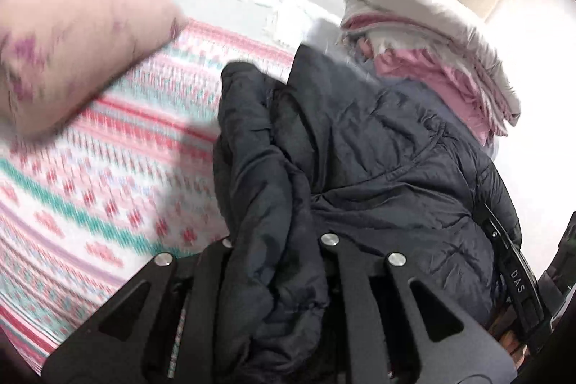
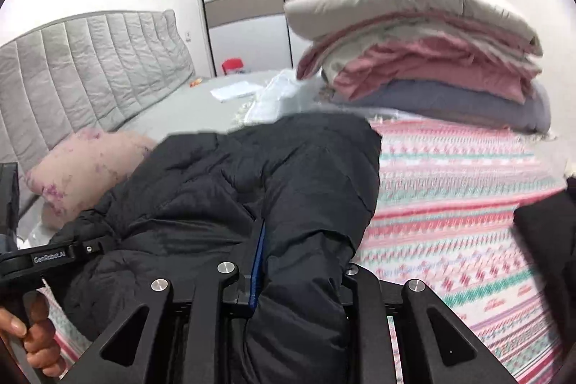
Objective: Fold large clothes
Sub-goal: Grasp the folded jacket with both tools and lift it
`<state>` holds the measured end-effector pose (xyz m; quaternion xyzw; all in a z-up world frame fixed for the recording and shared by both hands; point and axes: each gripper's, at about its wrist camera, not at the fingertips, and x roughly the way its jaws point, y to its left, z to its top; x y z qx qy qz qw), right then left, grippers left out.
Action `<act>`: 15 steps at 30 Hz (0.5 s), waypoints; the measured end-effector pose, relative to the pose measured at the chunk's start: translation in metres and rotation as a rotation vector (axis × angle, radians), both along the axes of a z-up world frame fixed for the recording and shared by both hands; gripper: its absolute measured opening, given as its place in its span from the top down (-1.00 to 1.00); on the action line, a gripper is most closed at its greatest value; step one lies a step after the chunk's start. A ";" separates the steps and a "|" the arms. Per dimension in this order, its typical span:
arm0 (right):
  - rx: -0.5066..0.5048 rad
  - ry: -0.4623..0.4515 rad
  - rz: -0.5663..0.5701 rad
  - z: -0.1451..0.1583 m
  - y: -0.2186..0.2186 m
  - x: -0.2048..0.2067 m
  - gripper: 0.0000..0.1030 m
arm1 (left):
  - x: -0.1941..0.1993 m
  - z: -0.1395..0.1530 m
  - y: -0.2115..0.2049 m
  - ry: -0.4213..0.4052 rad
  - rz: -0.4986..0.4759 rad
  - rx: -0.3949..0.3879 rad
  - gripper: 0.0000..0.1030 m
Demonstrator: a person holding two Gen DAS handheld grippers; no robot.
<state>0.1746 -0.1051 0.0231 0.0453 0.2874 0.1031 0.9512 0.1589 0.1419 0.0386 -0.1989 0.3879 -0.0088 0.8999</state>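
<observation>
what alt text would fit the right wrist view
The right gripper is closed on a bunched dark puffer jacket above a pink, white and teal patterned bedspread. Behind are a stack of folded bedding, a pink floral pillow and a grey padded headboard.

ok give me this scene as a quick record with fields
garment: dark quilted puffer jacket, bunched up
surface: pink and teal patterned bedspread
left tongs: shut on the jacket
right tongs: shut on the jacket
behind: stack of folded pink, grey and beige bedding
beside: pink floral pillow
</observation>
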 end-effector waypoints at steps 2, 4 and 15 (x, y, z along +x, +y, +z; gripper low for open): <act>-0.012 -0.028 0.008 0.020 0.011 0.006 0.60 | 0.006 0.020 0.015 -0.030 0.002 0.001 0.73; -0.027 -0.058 0.029 0.045 0.029 0.015 0.61 | 0.015 0.048 0.039 -0.063 0.012 0.003 0.74; 0.164 -0.439 0.239 0.241 0.194 0.032 0.63 | -0.009 0.280 0.221 -0.485 0.198 0.150 0.72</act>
